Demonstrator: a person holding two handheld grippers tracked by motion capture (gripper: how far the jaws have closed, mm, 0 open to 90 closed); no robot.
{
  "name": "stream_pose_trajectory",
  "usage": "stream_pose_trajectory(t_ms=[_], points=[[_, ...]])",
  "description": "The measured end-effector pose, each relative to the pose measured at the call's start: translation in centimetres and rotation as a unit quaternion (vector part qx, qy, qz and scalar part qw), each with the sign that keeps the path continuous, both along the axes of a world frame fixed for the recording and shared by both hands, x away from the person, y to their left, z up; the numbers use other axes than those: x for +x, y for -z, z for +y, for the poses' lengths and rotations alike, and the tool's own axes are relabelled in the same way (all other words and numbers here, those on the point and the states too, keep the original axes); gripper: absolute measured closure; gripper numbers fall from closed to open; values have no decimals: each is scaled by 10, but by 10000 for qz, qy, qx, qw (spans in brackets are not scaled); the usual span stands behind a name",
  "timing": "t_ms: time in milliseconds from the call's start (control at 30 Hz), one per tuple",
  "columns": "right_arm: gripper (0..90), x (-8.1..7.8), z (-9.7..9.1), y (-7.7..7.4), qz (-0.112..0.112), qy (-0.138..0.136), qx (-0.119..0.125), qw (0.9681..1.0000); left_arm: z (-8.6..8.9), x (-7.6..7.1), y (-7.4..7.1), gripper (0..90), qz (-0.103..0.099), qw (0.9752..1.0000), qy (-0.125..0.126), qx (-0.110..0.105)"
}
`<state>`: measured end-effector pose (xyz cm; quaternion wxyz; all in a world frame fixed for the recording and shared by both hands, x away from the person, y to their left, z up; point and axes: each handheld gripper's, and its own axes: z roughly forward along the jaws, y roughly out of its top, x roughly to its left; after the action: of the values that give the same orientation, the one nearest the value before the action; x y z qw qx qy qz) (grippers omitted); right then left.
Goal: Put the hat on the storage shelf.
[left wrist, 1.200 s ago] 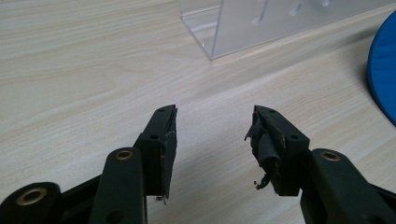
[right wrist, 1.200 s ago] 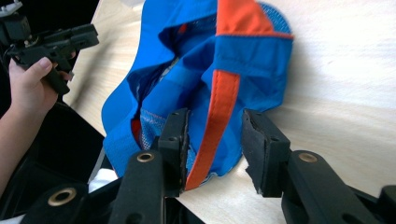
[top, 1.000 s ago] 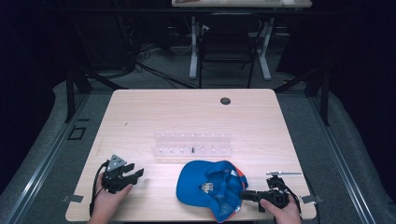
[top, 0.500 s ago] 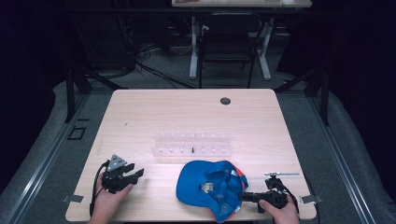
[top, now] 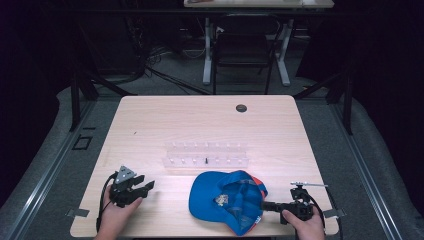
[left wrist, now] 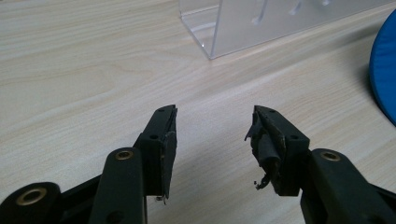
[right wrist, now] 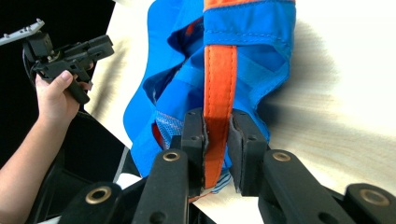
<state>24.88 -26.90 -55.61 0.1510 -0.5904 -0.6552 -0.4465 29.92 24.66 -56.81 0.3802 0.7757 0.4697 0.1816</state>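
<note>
Holding: the right hand-held gripper (right wrist: 215, 140) has its jaws closed on the orange strap (right wrist: 219, 84) of a blue cap (top: 227, 200); the jaws have just been closing, with the strap between them.
Right grip: in the right gripper view the two black pads press the strap from both sides (the strap runs straight up between them to the cap's blue back panel).
Cap: lies upside down on the wooden surface (top: 200, 125) near the person's edge, right of the middle, its hollow inside facing up; a small pale label shows inside it in the high view.
Cap in the right gripper view: blue fabric (right wrist: 177, 88) bunches to the left of the strap, with orange trim at the rim.
Right gripper in the high view: (top: 267, 205) reaches level from the right hand to the cap's right edge, touching it.
Left hand-held gripper: (top: 145, 186) rests on the surface near the left front corner, well apart from the cap.
Left jaws: in the left gripper view (left wrist: 212, 140) they stand wide apart with only bare wood between them (the right pad's covering looks frayed).
Clear rack: a see-through plastic rack (top: 206, 155) sits mid-surface, just beyond the cap; its corner shows ahead of the left jaws (left wrist: 243, 28).
Small dark disc: (top: 241, 108) lies near the far edge.
</note>
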Motion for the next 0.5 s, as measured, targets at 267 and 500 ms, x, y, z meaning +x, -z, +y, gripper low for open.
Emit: stream_pose_trajectory(t_ms=[267, 500], points=[[754, 3, -8, 0, 17, 29, 210, 9998, 0, 0, 0, 508, -6, 10000, 1, 20], [763, 5, -7, -2, 6, -39, 400, 9992, -1, 0, 0, 508, 11, 10000, 2, 5]])
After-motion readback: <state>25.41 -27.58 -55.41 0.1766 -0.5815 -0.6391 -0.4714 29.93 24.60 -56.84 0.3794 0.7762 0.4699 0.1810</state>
